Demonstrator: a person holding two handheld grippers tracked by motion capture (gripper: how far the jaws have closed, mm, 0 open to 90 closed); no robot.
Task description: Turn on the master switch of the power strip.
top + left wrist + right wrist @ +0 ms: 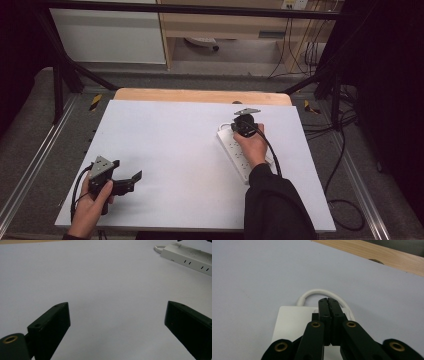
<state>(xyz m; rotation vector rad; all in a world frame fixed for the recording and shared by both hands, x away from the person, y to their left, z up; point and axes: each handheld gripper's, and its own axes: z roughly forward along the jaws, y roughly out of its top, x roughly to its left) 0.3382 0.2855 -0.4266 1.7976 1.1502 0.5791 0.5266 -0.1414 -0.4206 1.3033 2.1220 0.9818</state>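
— Two tongs are at work over the white table (175,150); where does each sit against the power strip (243,152)?

— Nearest the person, the left tongs (131,181) hang well apart from the power strip, off to its left and close to the table's near edge. Their jaws stand wide apart with nothing between them. In the left gripper view the power strip (190,258) lies far off at the upper right, slots facing up.

— And the other pair?

— The right tongs (243,126) sit over the far end of the power strip, the person's right hand (253,145) above its middle. In the right gripper view those tongs (328,302) are pressed together, jaw against jaw, holding nothing, their tips above the end of the power strip (287,322) where its white cord (317,292) loops out.

— Do the tips touch it?

— That cannot be told.

— What lies beyond the power strip?

— A bare wooden strip (200,95) along the table's far edge.
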